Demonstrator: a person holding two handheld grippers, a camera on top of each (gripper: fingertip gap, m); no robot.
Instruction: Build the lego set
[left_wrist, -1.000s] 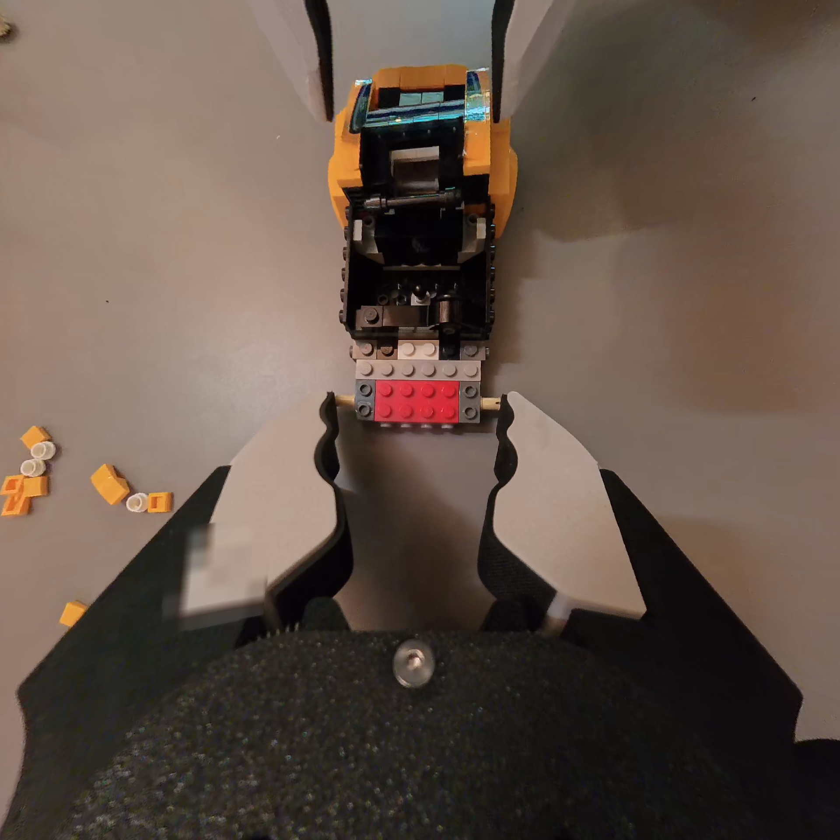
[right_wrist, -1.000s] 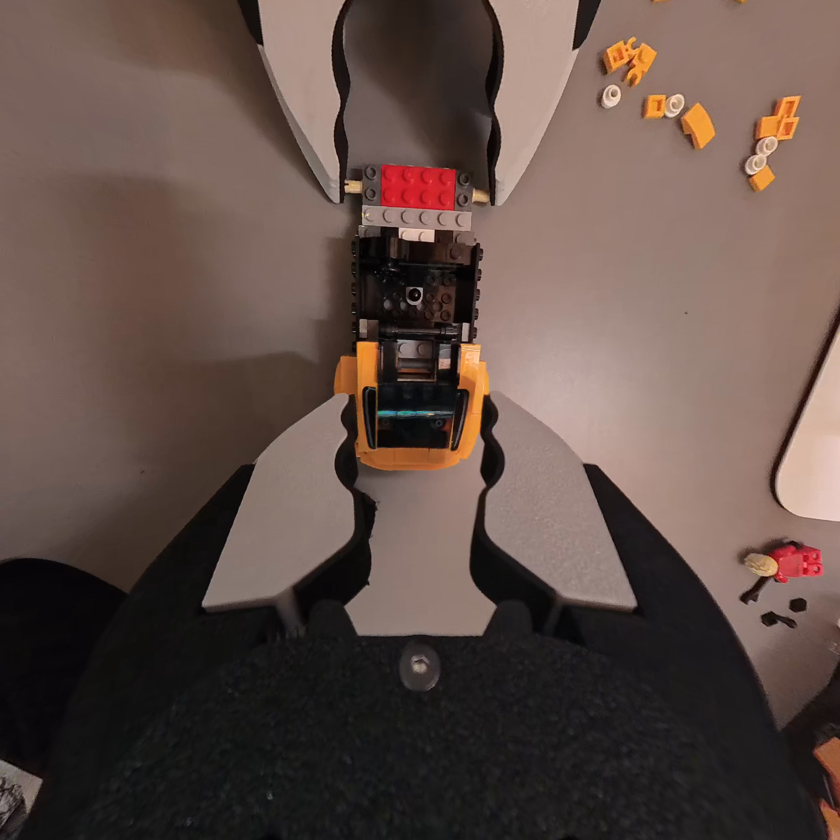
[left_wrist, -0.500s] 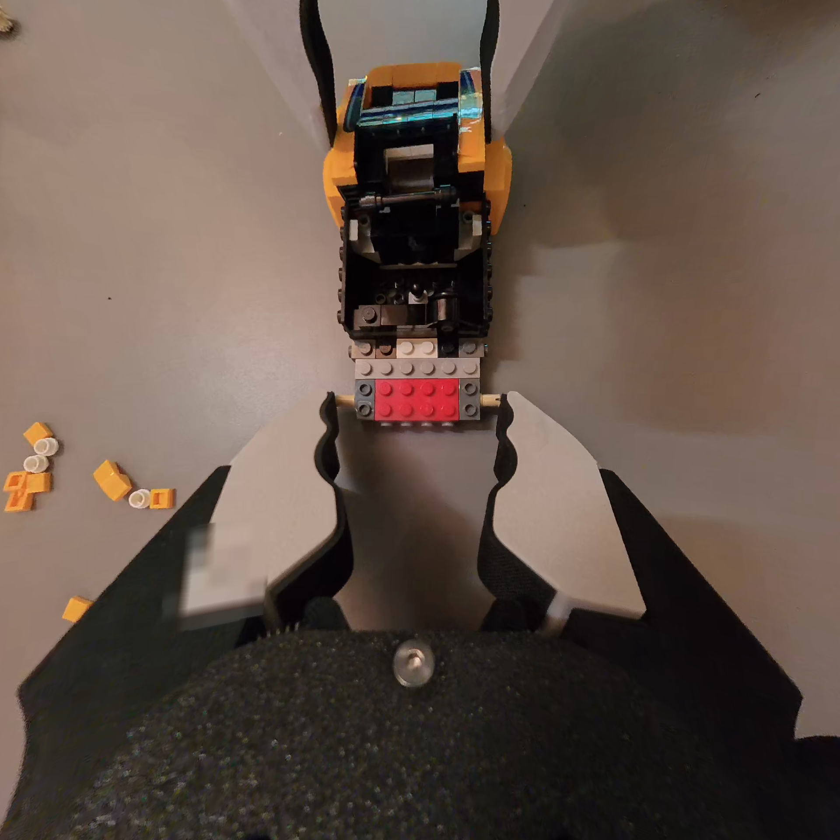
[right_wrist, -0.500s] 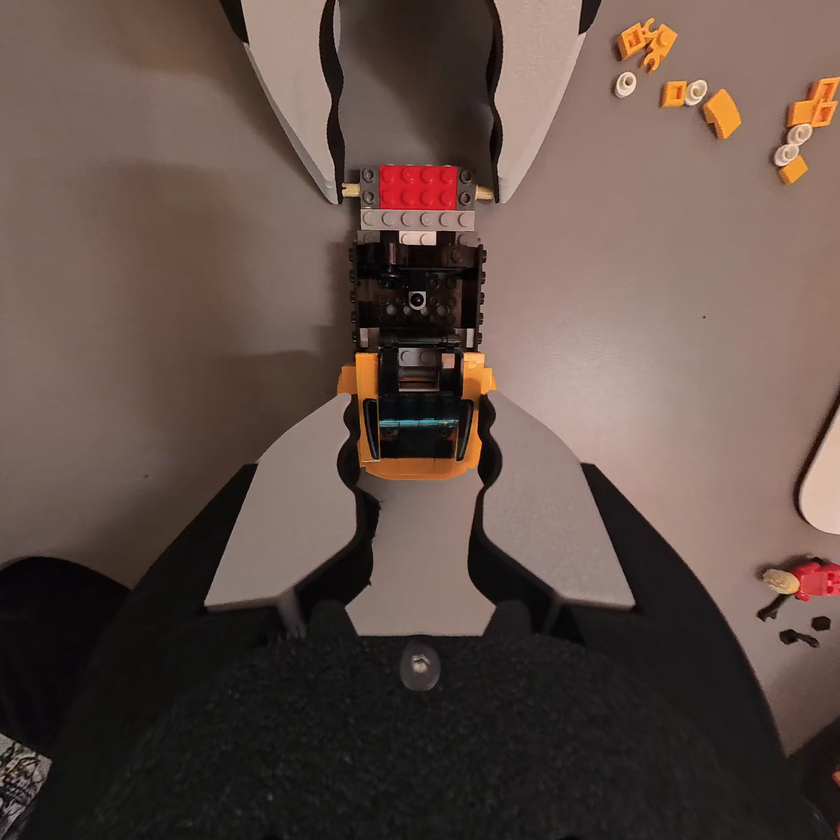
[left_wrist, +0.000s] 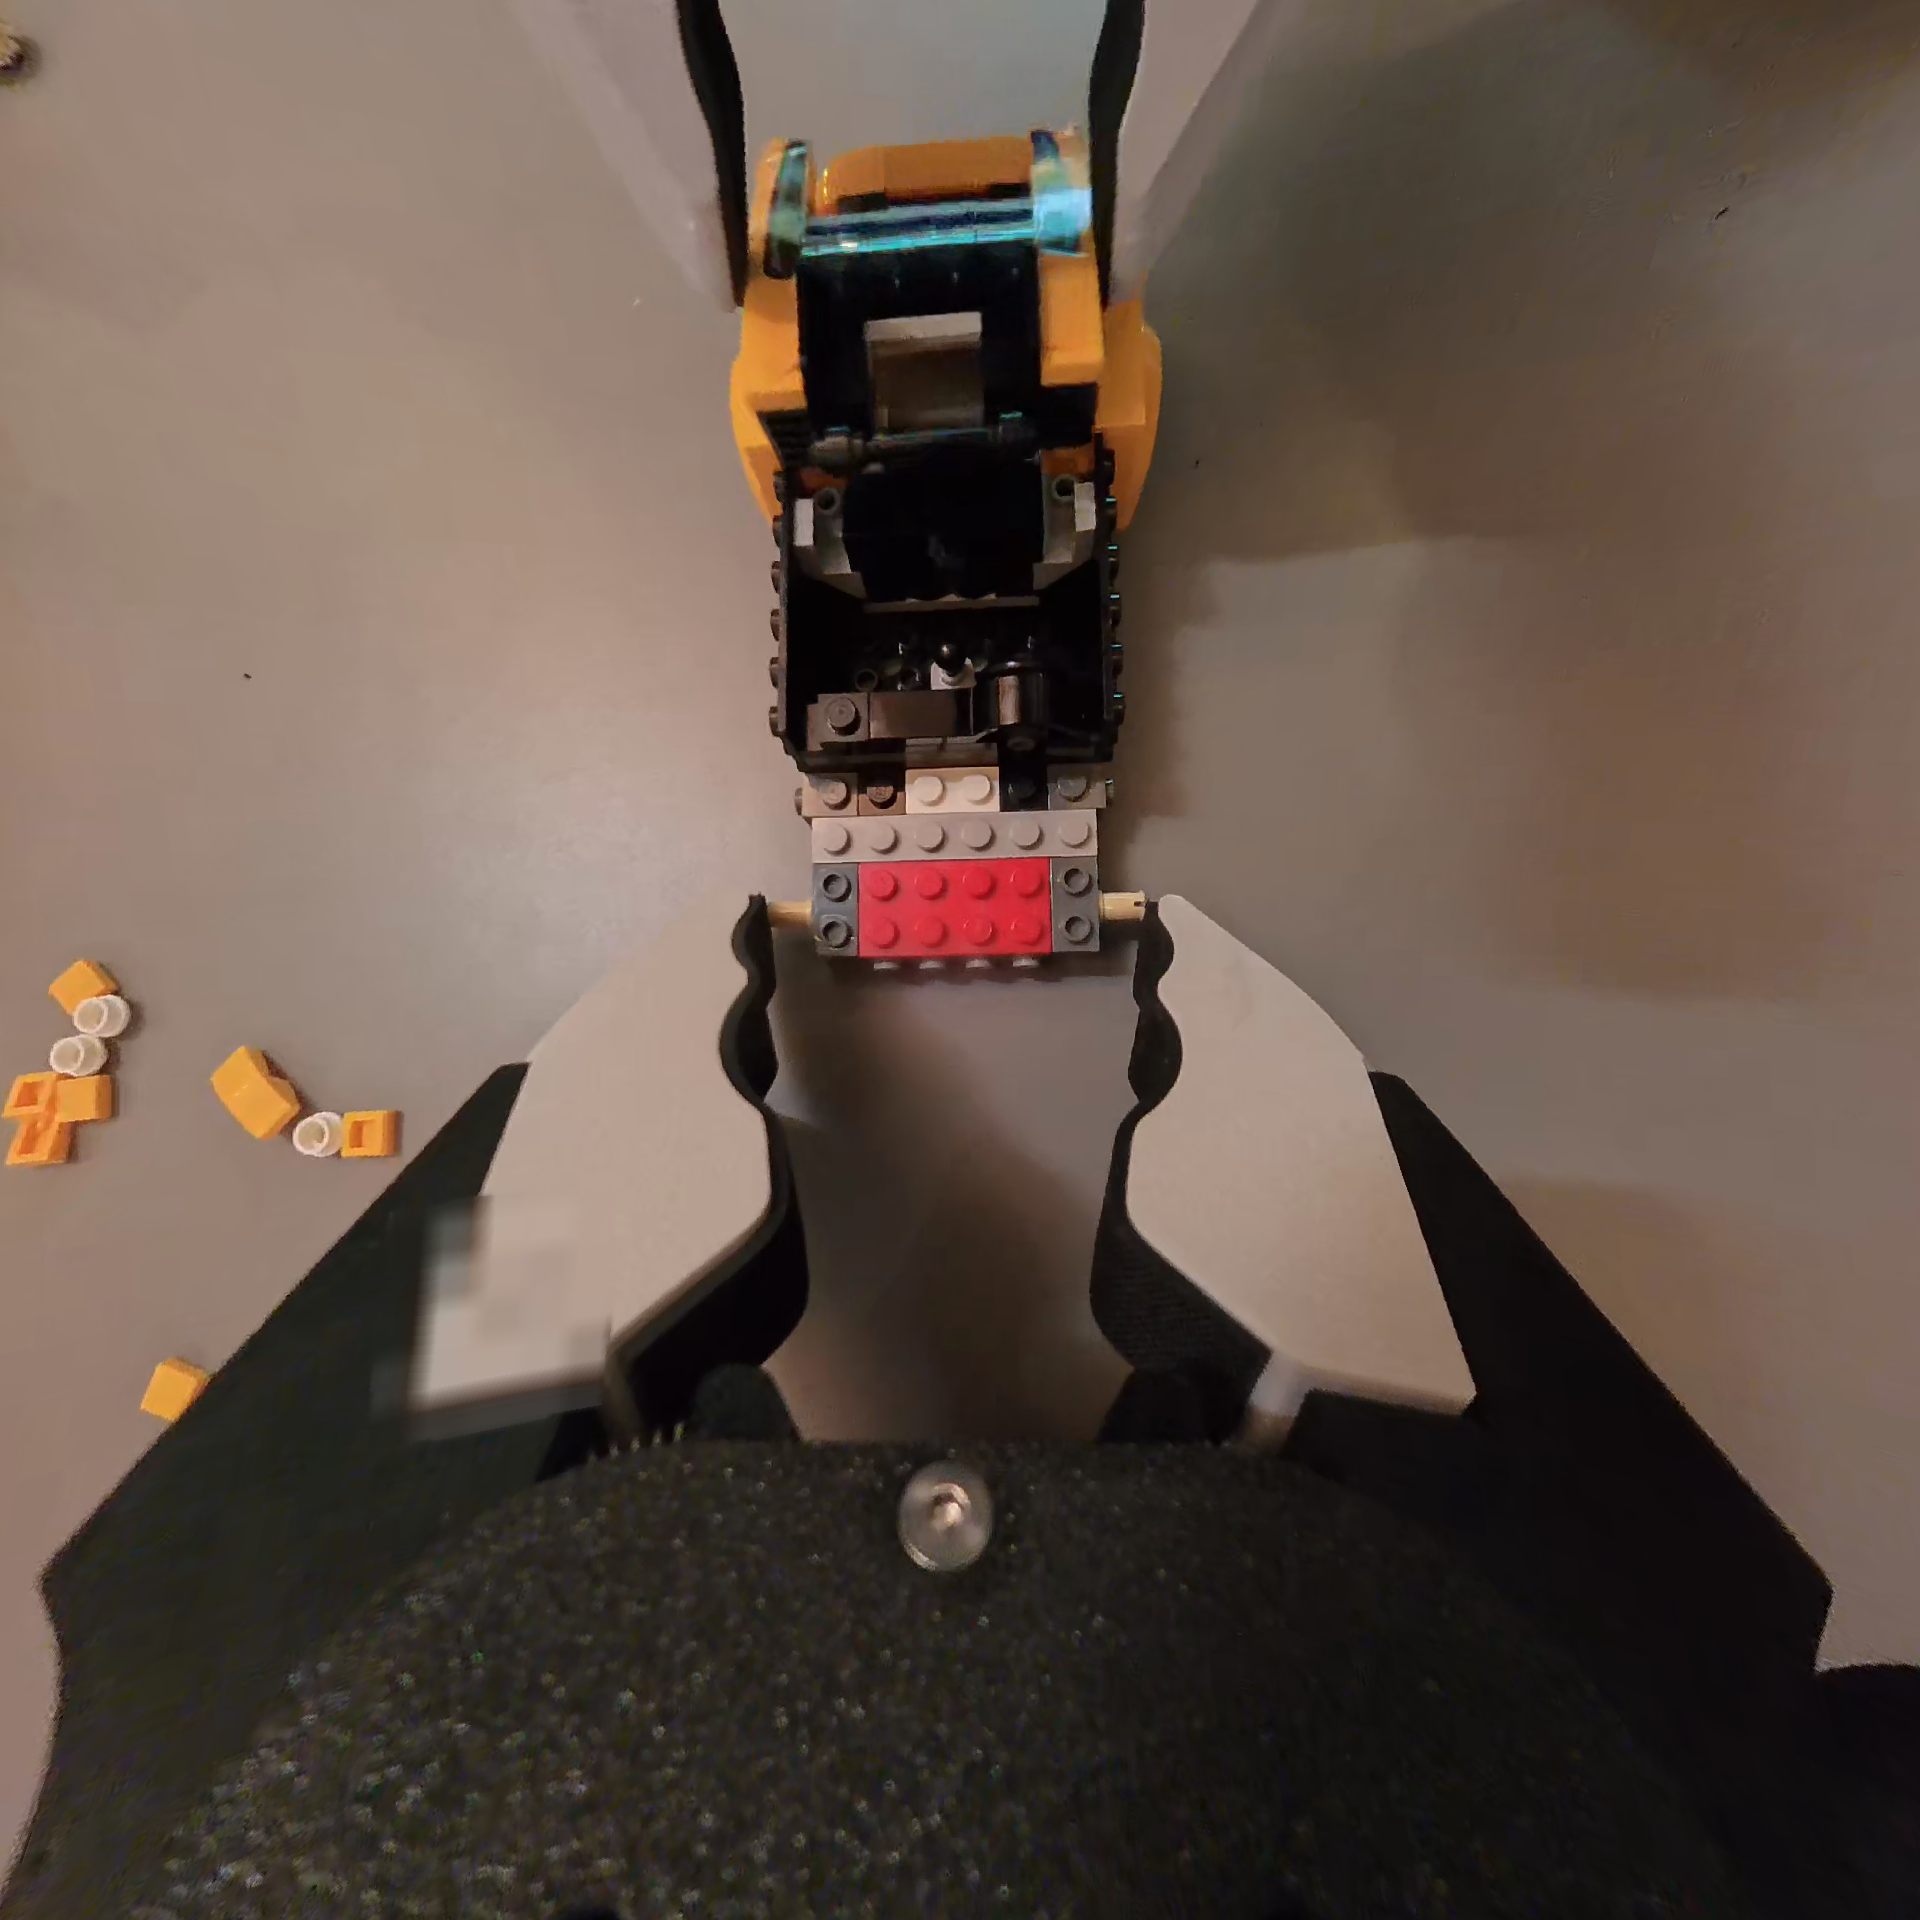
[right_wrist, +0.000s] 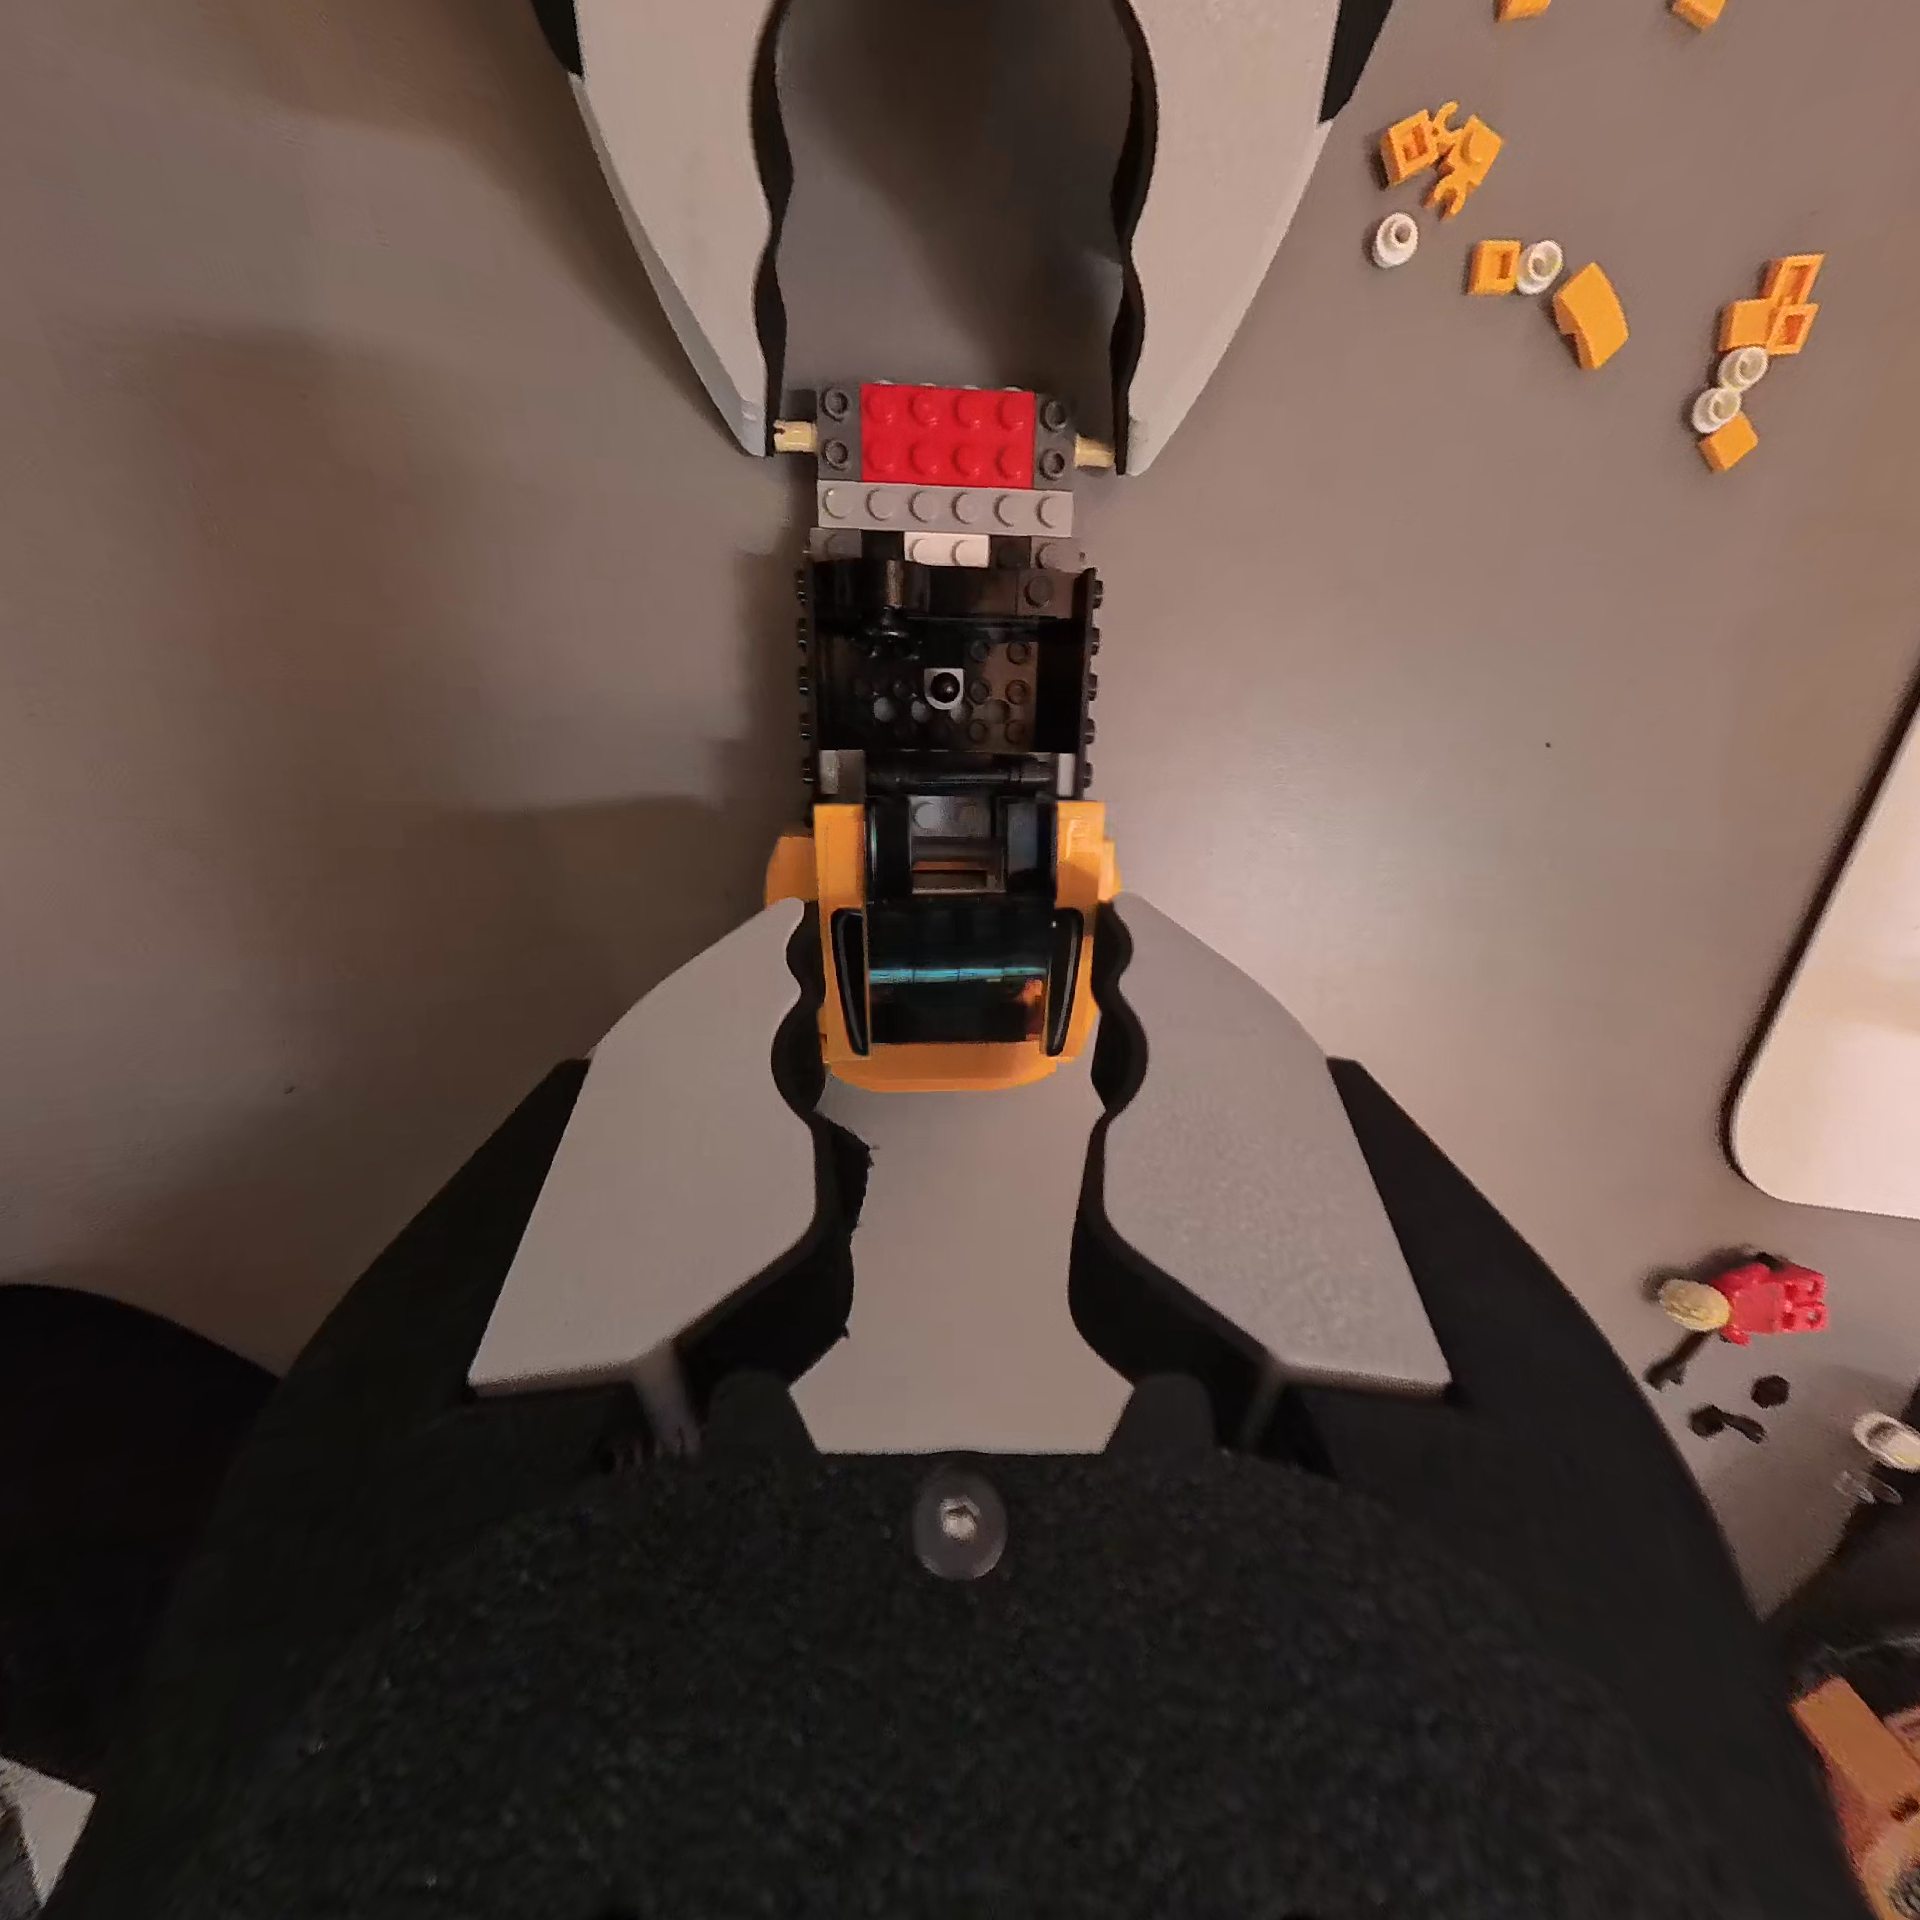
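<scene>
A part-built lego car (left_wrist: 945, 644) lies on the grey table between my two grippers. It has an orange end with a dark windscreen (right_wrist: 951, 987), an open black middle, and a red brick (left_wrist: 956, 909) with tan axle pins at the other end. My left gripper (left_wrist: 956, 914) is shut on the car, its tips pressing the axle pins. My right gripper (right_wrist: 961, 914) is shut on the orange end. Each gripper also shows at the far end of the car in the other wrist view, the right one (left_wrist: 925, 296) and the left one (right_wrist: 945, 457).
Several loose orange and white small pieces (left_wrist: 249, 1091) lie left of the car, and show in the right wrist view (right_wrist: 1590, 312) at upper right. A white board's corner (right_wrist: 1849, 1039) and a red and tan small figure part (right_wrist: 1766, 1299) sit at the right. About 9 cm separates my left fingertips from my right.
The right gripper has slid slightly farther onto the orange end, and the windscreen section has tipped up a little. The left gripper's hold on the axle pins is unchanged.
</scene>
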